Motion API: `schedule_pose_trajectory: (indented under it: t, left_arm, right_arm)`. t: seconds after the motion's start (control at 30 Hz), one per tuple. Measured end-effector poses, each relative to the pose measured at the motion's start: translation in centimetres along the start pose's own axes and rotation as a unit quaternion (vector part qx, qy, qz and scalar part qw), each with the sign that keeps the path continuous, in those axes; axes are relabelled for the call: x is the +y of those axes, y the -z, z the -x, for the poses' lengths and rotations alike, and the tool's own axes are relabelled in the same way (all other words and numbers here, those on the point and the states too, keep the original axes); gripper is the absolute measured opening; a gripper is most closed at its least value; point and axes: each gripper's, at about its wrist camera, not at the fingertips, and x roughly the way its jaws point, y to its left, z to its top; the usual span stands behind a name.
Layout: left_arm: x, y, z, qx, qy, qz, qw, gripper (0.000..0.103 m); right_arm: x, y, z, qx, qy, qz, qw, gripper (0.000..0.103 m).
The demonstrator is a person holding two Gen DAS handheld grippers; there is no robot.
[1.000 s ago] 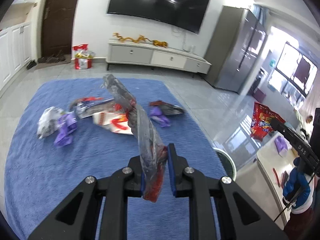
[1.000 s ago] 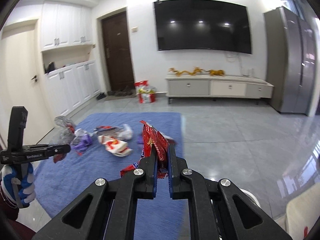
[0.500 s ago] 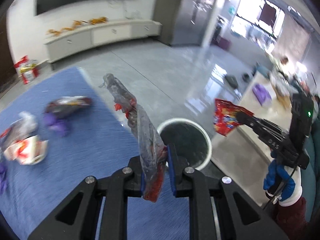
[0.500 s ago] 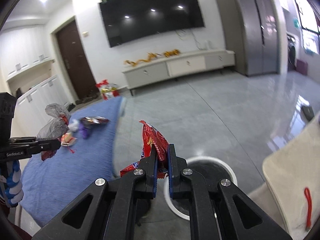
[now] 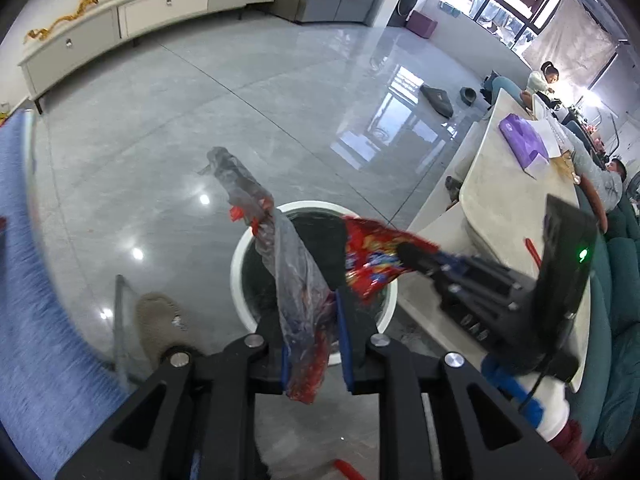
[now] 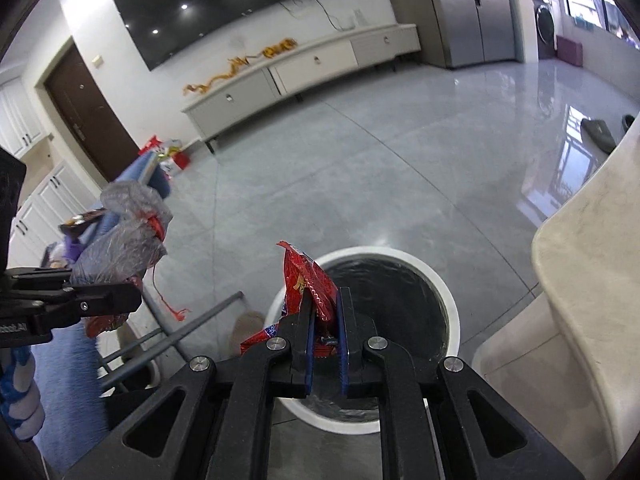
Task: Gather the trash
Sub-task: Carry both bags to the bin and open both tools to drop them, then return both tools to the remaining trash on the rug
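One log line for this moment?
left tool: holds clear bag | right tool: holds red wrapper | both above bin

Each tool is matte black, the left tool (image 5: 313,338) and right tool (image 6: 325,334) alike, with blue pads (image 6: 308,344) inside the fingers and silver screws (image 5: 379,339) at the linkage joints. A green light (image 5: 583,255) glows on the right tool's housing. The person wears blue-and-white gloves (image 6: 18,408).

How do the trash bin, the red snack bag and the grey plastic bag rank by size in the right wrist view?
1. trash bin
2. and 3. grey plastic bag and red snack bag: look alike, and the snack bag sits nearer the camera, so unsure.
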Motion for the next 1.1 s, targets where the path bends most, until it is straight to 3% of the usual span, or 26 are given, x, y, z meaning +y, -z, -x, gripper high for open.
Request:
schedule_pose_trajectory:
  t: [0.17, 0.23, 0.33, 0.5, 0.83, 0.93, 1.1]
  left_arm:
    - [-0.2, -1.6, -2.5, 0.014, 0.024, 0.018, 0.9995, 0.02]
    - [0.0, -1.8, -3.1, 0.017, 0.031, 0.026, 0.9991, 0.03]
    - [0.3, -2.0, -3.3, 0.015, 0.034, 0.033, 0.9988, 0.047]
    - [0.0, -2.0, -2.9, 0.008, 0.04, 0.035, 0.9986, 0.049]
    - [0.0, 0.1, 3.3, -0.073, 0.008, 0.02, 0.9971, 0.049]
    - [0.1, 0.9, 5.3, -0.08, -0.007, 0.004, 0.9968, 0.049]
    - [1.1, 2.8, 9.1, -0.094, -0.018, 0.007, 0.9954, 0.062]
  right_arm:
    - [-0.5, 0.2, -2.0, 0.015, 0.013, -0.006, 1.0, 0.016]
    - [-0.5, 0.3, -2.4, 0.019, 0.02, -0.008, 1.0, 0.016]
    - [-0.9, 0.6, -2.8, 0.027, 0.028, -0.013, 0.999, 0.028]
    - [-1.0, 1.1, -2.3, 0.03, 0.036, -0.016, 0.999, 0.033]
    - [-0.1, 0.6, 1.3, 0.002, 0.039, -0.011, 0.999, 0.038]
    - [0.6, 0.2, 3.3, -0.015, 0.036, -0.007, 0.999, 0.038]
    - [2.6, -0.5, 6.7, -0.047, 0.031, 0.006, 0.998, 0.039]
